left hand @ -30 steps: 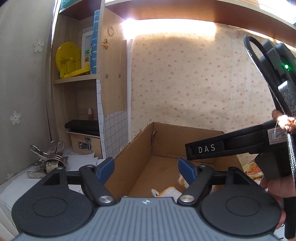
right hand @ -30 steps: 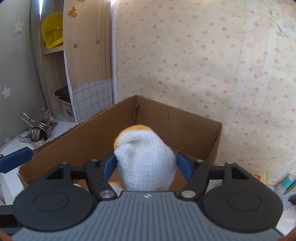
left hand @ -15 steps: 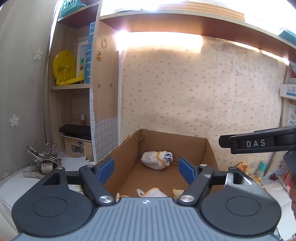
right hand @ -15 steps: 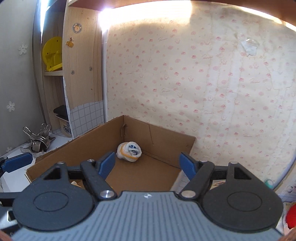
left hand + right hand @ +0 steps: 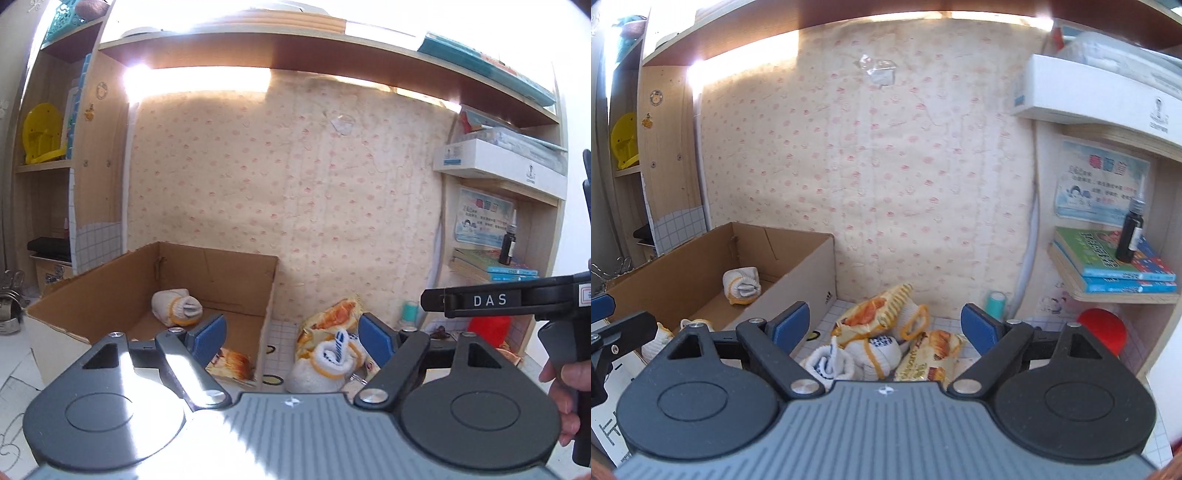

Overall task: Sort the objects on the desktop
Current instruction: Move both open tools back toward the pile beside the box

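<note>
An open cardboard box [image 5: 92,295] [image 5: 798,280] stands at the left. A rolled white glove with an orange cuff [image 5: 175,306] [image 5: 742,284] lies at its back, and a snack packet [image 5: 231,363] lies near its front. Right of the box is a pile of similar glove rolls [image 5: 325,362] [image 5: 871,350] and snack packets [image 5: 332,314] [image 5: 875,314]. My left gripper [image 5: 291,332] hovers short of the box's right wall and the pile, its jaws opening with nothing between them. My right gripper [image 5: 886,325] faces the pile, its jaws opening and empty. Its finger [image 5: 443,301] shows at the right of the left wrist view.
A right-hand shelf carries books [image 5: 1108,258] and a dark bottle [image 5: 1132,236], with a red object [image 5: 1102,328] beneath it. A teal tube [image 5: 995,302] stands by the wall. Metal clips [image 5: 9,306] lie left of the box. A small ring [image 5: 271,378] rests on the tiled surface.
The right gripper let go of the white glove roll, which now lies in the box. Both grippers drew back and swung right toward the pile, and the right jaws spread wider.
</note>
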`<action>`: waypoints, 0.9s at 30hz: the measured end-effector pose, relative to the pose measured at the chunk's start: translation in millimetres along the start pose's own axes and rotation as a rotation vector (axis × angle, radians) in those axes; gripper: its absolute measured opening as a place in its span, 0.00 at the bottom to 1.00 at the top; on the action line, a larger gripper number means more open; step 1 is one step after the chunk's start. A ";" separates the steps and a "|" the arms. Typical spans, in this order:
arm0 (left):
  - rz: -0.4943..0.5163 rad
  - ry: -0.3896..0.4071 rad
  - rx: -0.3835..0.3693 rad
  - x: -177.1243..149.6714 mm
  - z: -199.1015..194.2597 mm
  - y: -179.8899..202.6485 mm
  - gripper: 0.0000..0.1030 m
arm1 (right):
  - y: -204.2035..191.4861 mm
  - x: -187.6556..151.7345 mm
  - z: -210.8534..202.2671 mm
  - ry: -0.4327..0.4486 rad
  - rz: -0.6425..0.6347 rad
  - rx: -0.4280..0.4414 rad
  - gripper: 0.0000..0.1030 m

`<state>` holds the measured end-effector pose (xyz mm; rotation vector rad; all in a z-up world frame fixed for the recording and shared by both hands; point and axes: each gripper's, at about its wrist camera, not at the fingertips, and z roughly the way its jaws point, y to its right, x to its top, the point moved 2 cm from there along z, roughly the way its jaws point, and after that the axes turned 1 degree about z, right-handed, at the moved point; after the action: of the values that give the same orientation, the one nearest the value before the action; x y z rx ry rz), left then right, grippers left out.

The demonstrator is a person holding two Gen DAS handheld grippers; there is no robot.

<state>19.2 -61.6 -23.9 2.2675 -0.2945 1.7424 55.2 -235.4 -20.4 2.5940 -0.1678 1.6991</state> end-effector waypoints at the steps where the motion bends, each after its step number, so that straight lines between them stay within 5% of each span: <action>1: 0.006 -0.013 -0.012 -5.0 3.7 7.4 0.79 | 6.7 -4.1 -2.6 -0.004 0.010 -0.007 0.84; 9: 0.108 -0.110 -0.073 -42.0 38.8 51.9 0.79 | 50.2 -35.4 -14.5 -0.036 0.078 -0.040 0.84; 19: 0.138 -0.261 -0.051 -65.4 99.7 49.4 0.80 | 78.3 -55.5 -21.5 -0.045 0.119 -0.052 0.84; 27: 0.112 -0.362 -0.184 -77.6 115.0 49.4 0.82 | 89.5 -59.9 -21.7 -0.039 0.139 -0.061 0.84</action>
<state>88.4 -146.3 -122.6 2.4552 -0.6372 1.2786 1.9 -318.2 -69.1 2.6289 -0.4035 1.6558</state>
